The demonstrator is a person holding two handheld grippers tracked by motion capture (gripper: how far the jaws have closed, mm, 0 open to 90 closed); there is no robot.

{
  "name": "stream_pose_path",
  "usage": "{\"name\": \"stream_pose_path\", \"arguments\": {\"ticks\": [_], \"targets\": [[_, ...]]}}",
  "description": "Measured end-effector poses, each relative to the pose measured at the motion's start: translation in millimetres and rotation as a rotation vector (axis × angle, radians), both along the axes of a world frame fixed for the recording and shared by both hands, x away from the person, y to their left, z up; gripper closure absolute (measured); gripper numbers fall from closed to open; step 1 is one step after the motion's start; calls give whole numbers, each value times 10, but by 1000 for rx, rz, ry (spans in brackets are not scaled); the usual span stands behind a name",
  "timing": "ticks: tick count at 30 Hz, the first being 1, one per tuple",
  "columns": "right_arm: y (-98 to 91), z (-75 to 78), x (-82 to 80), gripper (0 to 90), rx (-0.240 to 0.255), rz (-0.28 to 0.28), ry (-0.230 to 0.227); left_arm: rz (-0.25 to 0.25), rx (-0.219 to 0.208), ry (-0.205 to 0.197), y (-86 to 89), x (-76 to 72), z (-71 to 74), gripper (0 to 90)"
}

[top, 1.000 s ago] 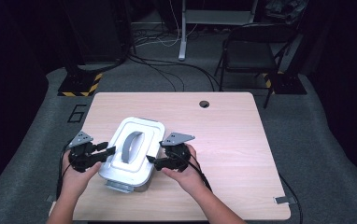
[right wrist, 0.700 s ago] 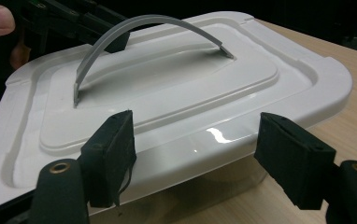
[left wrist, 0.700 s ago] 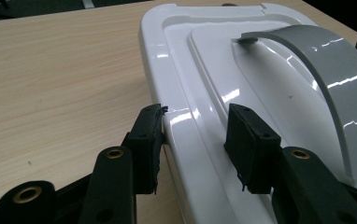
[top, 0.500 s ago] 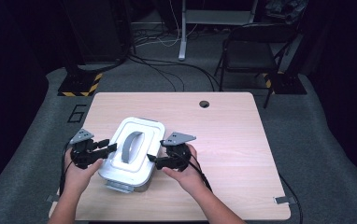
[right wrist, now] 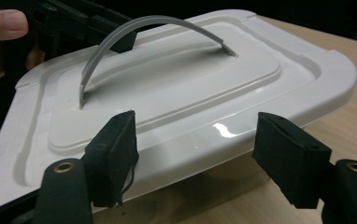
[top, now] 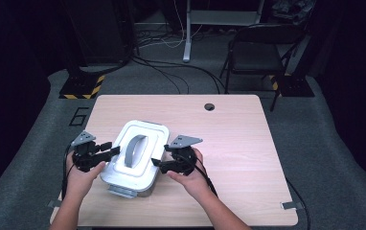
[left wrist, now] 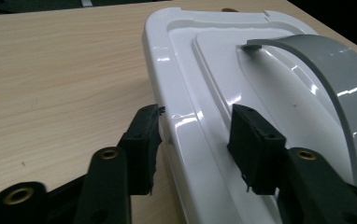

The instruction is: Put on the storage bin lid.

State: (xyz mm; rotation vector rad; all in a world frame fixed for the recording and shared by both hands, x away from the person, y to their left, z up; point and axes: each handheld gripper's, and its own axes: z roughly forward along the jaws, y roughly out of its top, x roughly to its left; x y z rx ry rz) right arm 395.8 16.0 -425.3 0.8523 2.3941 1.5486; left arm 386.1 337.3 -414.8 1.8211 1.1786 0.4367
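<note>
My left claw [top: 108, 152] straddles lid [top: 135, 153] rim, jaws just opening, loose; right claw [top: 158, 163] spread at opposite rim, ready to lift lid off box [top: 123, 186].

Light wooden table [top: 248, 158] with round cable hole [top: 209, 106], white lidded container [top: 135, 160] resting near its front-left.

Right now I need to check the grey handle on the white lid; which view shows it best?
The right gripper view: the grey handle arches whole above the white lid. The high view shows it from above, small. The left gripper view shows part of it, cut off.
</note>
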Motion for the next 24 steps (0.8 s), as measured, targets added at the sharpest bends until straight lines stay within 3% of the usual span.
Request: {"name": "stream_pose_path", "arguments": {"ticks": [1, 6, 12, 16, 24], "targets": [[-18, 7, -2, 303, 4, 3, 20, 4, -6, 2, 7, -1, 4, 486], [-129, 46, 1, 302, -4, 1, 13, 10, -40, 27, 61, 3, 19, 437], [-241, 80, -19, 302, -13, -17, 15, 26, -59, -19, 126, -15, 104, 415], [-317, 120, -48, 302, -15, -29, 13, 26, -92, -25, 200, -17, 175, 408], [-517, 213, -120, 302, -43, -64, -15, 60, -110, -40, 386, -16, 249, 408]]}}
